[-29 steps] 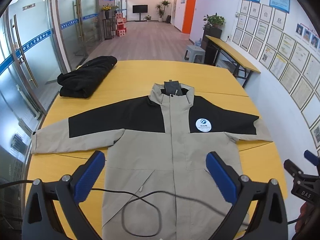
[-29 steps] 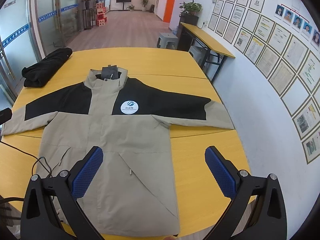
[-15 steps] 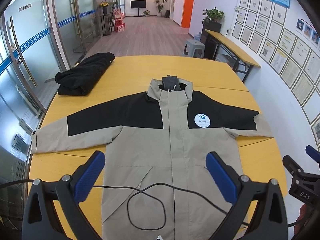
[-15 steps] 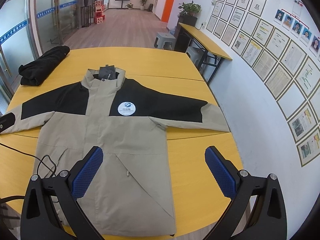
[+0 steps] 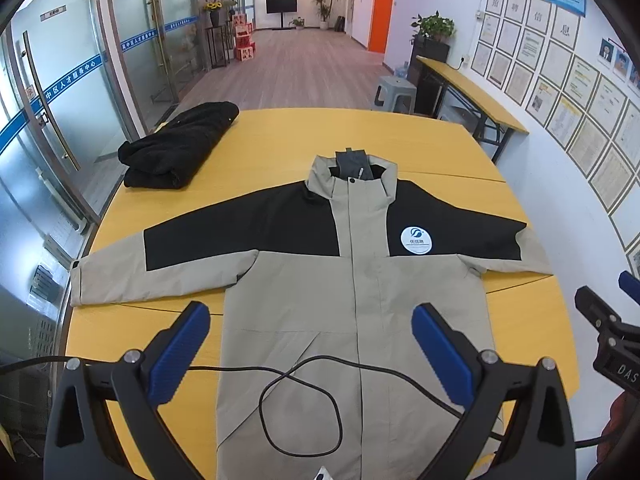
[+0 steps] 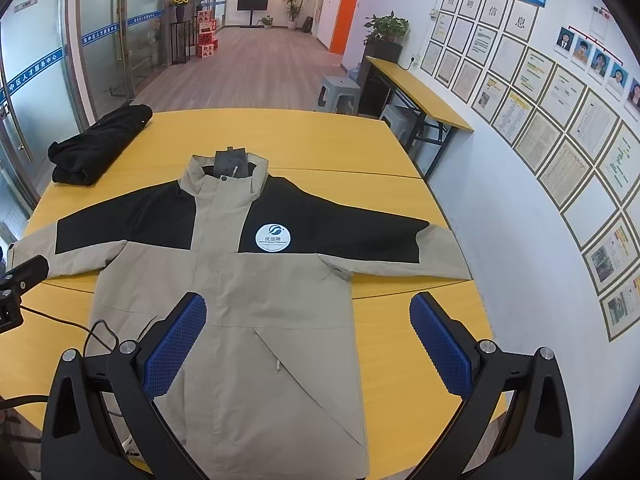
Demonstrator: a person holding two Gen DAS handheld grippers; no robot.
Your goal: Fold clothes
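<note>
Lying flat: the jacket (image 5: 360,292) is spread out on the yellow table (image 5: 280,148), front side up, with both sleeves stretched out to the sides.
Jacket colors: tan below, black across the chest and upper sleeves, with a round white badge (image 5: 416,240) on the chest.
Collar: it points to the far side of the table; the bottom edge is near the grippers.
Left gripper (image 5: 310,346): wide open and holding nothing; it hangs above the lower part of the jacket.
Right gripper (image 6: 308,338): wide open too, holding nothing; it hangs over the lower right part of the jacket and the bare table beside it.
Cable (image 5: 300,408): a thin black cable lies in a loop on the jacket's lower front.
Black bundle (image 5: 176,148): a folded dark cloth sits at the far left corner of the table, well apart from the jacket.
Right wall: rows of framed papers (image 6: 540,136).
</note>
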